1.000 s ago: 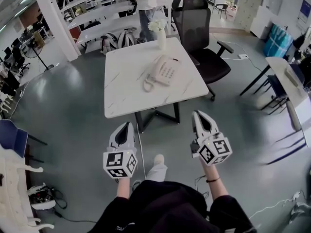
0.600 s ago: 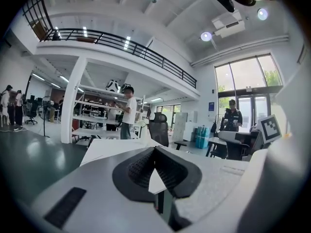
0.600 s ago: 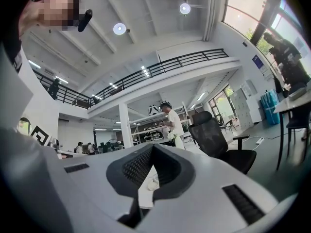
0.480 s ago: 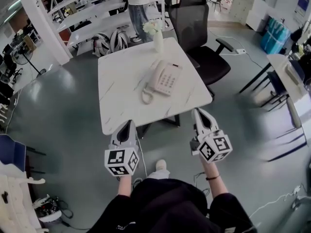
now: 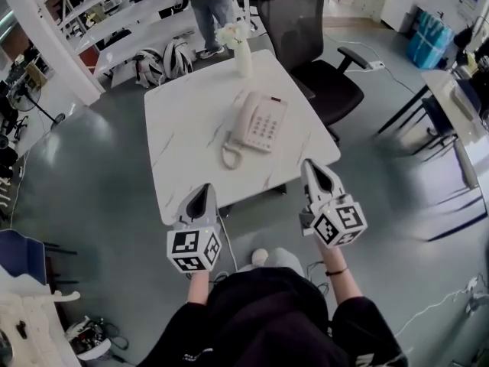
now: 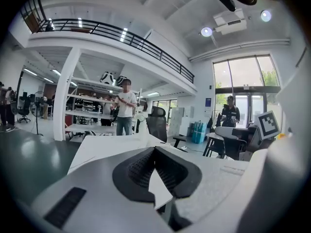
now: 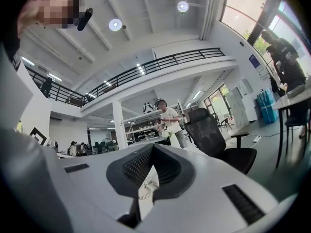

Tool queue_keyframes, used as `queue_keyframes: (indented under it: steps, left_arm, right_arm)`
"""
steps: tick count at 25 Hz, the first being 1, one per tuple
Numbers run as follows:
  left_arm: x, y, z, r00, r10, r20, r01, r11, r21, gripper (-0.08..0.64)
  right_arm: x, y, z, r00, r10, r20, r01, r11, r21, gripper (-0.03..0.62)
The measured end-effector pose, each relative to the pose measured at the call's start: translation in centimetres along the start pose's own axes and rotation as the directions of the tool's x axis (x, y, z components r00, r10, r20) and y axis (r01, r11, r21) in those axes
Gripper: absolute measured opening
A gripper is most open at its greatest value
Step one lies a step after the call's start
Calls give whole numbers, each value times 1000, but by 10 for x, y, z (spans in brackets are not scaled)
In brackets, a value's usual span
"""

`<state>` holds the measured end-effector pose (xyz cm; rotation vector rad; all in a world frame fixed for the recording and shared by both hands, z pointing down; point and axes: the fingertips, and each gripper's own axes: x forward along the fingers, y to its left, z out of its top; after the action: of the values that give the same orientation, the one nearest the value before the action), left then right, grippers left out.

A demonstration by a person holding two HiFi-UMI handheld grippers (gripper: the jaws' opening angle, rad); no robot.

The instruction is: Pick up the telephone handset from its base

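The handset (image 5: 242,118) lay in its cradle on the left side of the base (image 5: 265,125), near the middle of the table (image 5: 179,140), with its coiled cord (image 5: 229,157) looped toward the table's near edge. The left gripper (image 5: 202,191) and the right gripper (image 5: 312,167) both hung at that near edge, each with its jaws clenched together on nothing, well apart from the handset.

The step in hand looked like the approach. To do it well, one gripper would probably have to spread its jaws before it crossed the table, come in square across the handset's narrow middle, and lift straight up so the cord trailed freely. The base seemed light enough to drag, so the other gripper might steady it.

From the left gripper view only the table's top showed past the jaws. The right gripper view gave just a scrap of cord in the gap under the pads. The handset's ends were too small to make out.
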<state>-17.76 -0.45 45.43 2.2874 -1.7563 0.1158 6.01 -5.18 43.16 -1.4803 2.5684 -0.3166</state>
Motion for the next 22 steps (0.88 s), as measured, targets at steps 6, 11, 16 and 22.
queue_keyframes:
  steps: [6,11,16,22]
  left_arm:
    - [31,7,-3,999,-13,-30,12,1000,-5,0]
    - [64,10,-5,999,9,-49,-10,1000,-17,0]
    - [111,16,-1,997,27,-74,-29,999,-32,0]
    - [176,8,-11,987,-1,-164,-4,999,-33,0]
  right_arm:
    - [21,-12,-8,1000,-15,-19,15,1000,21,-9]
    - [47,-29,-16,999,3,-52,-1,999,34,-9]
    - [89,-57,-17,997,17,-80,-14,999,39,-9]
    - [136,-87,-25,990,51,-128,-46,998,48,-9]
